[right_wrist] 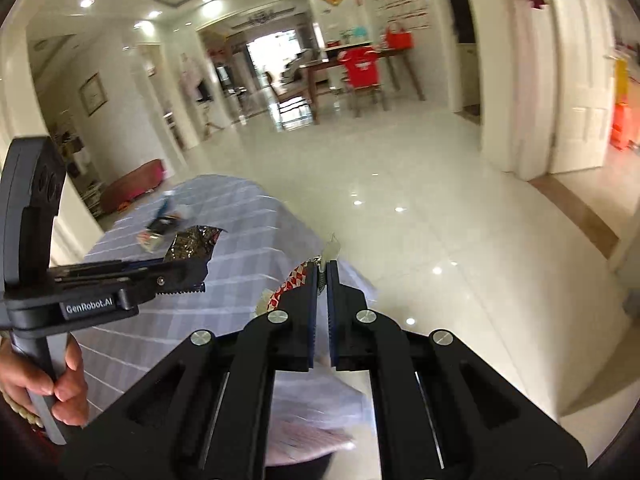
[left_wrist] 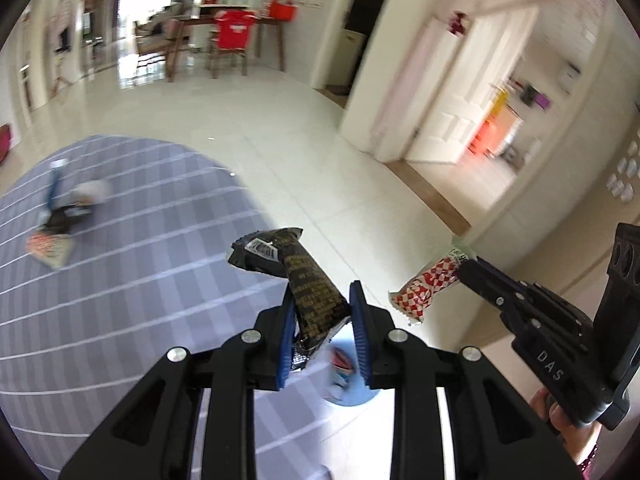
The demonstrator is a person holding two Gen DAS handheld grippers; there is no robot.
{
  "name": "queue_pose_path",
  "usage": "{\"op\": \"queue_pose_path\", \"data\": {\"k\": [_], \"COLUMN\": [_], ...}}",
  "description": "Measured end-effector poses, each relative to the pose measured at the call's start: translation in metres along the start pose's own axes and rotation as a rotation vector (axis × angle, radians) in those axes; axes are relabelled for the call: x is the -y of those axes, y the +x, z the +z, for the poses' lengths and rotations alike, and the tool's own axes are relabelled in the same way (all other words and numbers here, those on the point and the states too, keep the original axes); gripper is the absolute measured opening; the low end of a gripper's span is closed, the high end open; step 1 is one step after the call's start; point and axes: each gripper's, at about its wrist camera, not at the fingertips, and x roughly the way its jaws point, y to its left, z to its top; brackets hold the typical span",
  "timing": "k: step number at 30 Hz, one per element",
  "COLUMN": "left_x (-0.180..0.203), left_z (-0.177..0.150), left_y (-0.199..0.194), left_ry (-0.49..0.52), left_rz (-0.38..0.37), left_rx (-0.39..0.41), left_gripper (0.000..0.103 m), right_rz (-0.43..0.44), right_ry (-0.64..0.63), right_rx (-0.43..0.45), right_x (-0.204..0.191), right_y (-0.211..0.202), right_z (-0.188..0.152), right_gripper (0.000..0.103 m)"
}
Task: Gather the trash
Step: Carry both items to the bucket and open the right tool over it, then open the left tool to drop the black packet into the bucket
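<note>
My left gripper [left_wrist: 324, 300] is shut on a black and gold snack wrapper [left_wrist: 308, 280], held up above the table's near right corner; the wrapper also shows in the right wrist view [right_wrist: 192, 244]. My right gripper [right_wrist: 322, 270] is shut on a red and white checkered wrapper [right_wrist: 290, 284], which hangs to its left; that wrapper also shows in the left wrist view [left_wrist: 428, 284], right of my left gripper. Several more wrappers [left_wrist: 60, 220] lie in a blurred heap on the table's far left.
The table has a grey-blue checked cloth [left_wrist: 140, 280]. A light blue bin [left_wrist: 344, 376] with trash inside sits below my left gripper. Glossy white floor tiles [left_wrist: 280, 140] stretch beyond. A dining table and red chair [left_wrist: 232, 36] stand far back. An open white door [left_wrist: 452, 92] is at right.
</note>
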Motion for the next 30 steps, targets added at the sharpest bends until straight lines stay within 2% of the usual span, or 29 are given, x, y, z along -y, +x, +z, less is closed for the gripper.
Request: {"op": "queue_pose_path", "data": {"k": [5, 10, 12, 13, 14, 19, 30], "left_x": [0.053, 0.089, 0.098, 0.102, 0.104, 0.115, 0.123], "left_z": [-0.006, -0.013, -0.016, -0.018, -0.019, -0.031, -0.036], "left_y": [0.040, 0.079, 0.094, 0.102, 0.106, 0.127, 0.138], "left_ry": [0.069, 0.114, 0.126, 0.126, 0.127, 0.156, 0.178], "left_rz": [-0.039, -0.049, -0.046, -0.047, -0.046, -0.035, -0.035], "left_rx": [-0.050, -0.100, -0.123, -0.138, -0.146, -0.187, -0.213], "left_gripper": [0.025, 0.025, 0.025, 0.025, 0.025, 0.025, 0.025], "right_rz": [-0.082, -0.099, -0.117, -0.126, -0.137, -0.135, -0.126], "right_ry": [0.041, 0.087, 0.105, 0.114, 0.130, 0.181, 0.222], "right_rx": [-0.002, -0.032, -0.050, -0.057, -0.065, -0.099, -0.068], "right_x": [0.048, 0.078, 0.090, 0.094, 0.100, 0.119, 0.138], "right_y": [-0.016, -0.008, 0.003, 0.007, 0.013, 0.021, 0.001], "right_z": [-0.020, -0.037, -0.045, -0.049, -0.053, -0.071, -0.073], "right_gripper": [0.005, 0.009, 0.023, 0.043, 0.056, 0.056, 0.057]}}
